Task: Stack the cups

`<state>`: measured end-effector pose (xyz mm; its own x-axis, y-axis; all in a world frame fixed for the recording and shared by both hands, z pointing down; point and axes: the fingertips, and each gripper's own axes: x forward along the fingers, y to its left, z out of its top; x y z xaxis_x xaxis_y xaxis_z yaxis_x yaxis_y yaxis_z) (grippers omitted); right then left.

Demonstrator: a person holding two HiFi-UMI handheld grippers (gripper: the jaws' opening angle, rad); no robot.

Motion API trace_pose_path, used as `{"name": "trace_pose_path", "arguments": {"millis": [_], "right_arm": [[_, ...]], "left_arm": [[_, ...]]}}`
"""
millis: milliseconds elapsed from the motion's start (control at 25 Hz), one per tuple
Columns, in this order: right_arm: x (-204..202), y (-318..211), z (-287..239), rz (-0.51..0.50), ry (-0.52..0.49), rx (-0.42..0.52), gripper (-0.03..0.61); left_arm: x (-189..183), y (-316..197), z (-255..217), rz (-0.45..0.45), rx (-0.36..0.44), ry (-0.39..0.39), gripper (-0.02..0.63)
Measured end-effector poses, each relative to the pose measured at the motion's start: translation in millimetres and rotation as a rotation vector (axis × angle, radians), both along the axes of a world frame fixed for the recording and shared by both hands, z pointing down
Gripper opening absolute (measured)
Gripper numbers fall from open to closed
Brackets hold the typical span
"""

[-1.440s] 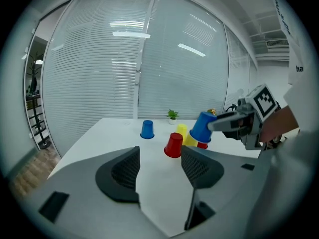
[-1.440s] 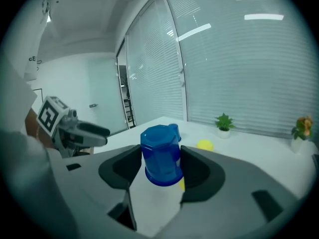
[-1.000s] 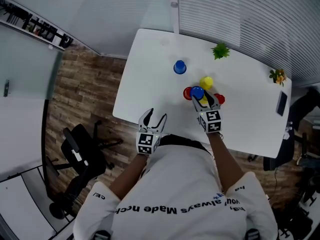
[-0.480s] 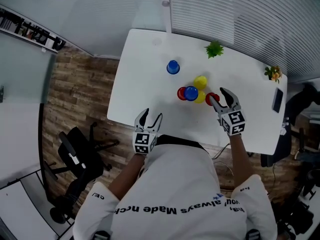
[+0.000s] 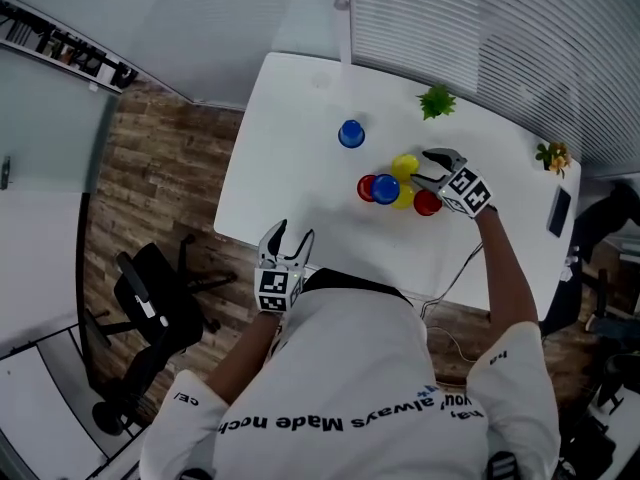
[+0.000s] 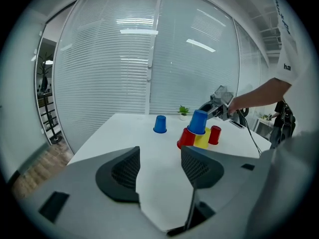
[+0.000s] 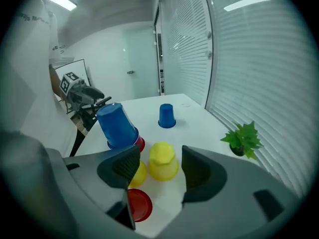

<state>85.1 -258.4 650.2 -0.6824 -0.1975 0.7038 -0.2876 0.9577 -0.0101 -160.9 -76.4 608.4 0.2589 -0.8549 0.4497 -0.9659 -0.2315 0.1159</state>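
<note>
A cluster of upturned cups stands mid-table: a blue cup (image 5: 385,188) sits tilted on a red cup (image 5: 367,187) and a yellow cup (image 5: 404,200), with another red cup (image 5: 428,204) beside them. A second yellow cup (image 5: 405,164) (image 7: 163,159) stands just behind. My right gripper (image 5: 428,168) (image 7: 158,169) is open, its jaws having just been opening, and points at this yellow cup from the right; nothing is gripped. A lone blue cup (image 5: 351,134) (image 6: 160,124) stands farther back. My left gripper (image 5: 285,236) (image 6: 159,169) hangs open and empty at the table's near edge.
A small green plant (image 5: 438,101) (image 7: 242,138) stands behind the cups near the blinds. Another small plant (image 5: 553,153) and a dark phone (image 5: 558,212) lie at the table's (image 5: 290,158) right end. An office chair (image 5: 160,298) stands on the wooden floor to the left.
The right gripper let go of the blue cup on the cluster, swung round to the right and now points at the rear yellow cup. The left gripper stayed put.
</note>
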Motion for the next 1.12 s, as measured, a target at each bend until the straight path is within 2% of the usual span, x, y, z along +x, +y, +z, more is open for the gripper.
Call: {"name": "trace_pose_path", "arguments": {"millis": [240, 320, 560, 680, 800, 960, 1120], "right_arm": [[-13.5, -2.6, 37.6, -0.071, 0.066, -0.042, 0.287], [-13.3, -5.9, 41.5, -0.046, 0.056, -0.044, 0.247], [3.2, -13.6, -19.5, 0.102, -0.065, 0.009, 0.235], [15.3, 1.6, -59.2, 0.114, -0.069, 0.04, 0.235], [20.4, 25.2, -83.9, 0.085, -0.052, 0.046, 0.235], [22.7, 52.7, -76.9, 0.061, -0.023, 0.029, 0.235], [23.0, 67.2, -53.4, 0.08, -0.032, -0.01, 0.235]], "left_arm": [[-12.7, 7.7, 0.0, -0.056, -0.009, -0.009, 0.276], [-13.6, 9.3, -1.2, -0.066, -0.01, -0.006, 0.276], [-0.6, 2.3, -2.6, -0.033, 0.014, 0.005, 0.276], [14.9, -7.7, -2.0, 0.002, 0.03, 0.018, 0.276], [30.9, -16.8, -3.6, 0.041, 0.043, 0.026, 0.276], [44.3, -21.6, -5.5, 0.072, 0.05, 0.032, 0.276], [47.4, -18.3, -6.9, 0.079, 0.056, 0.035, 0.276]]}}
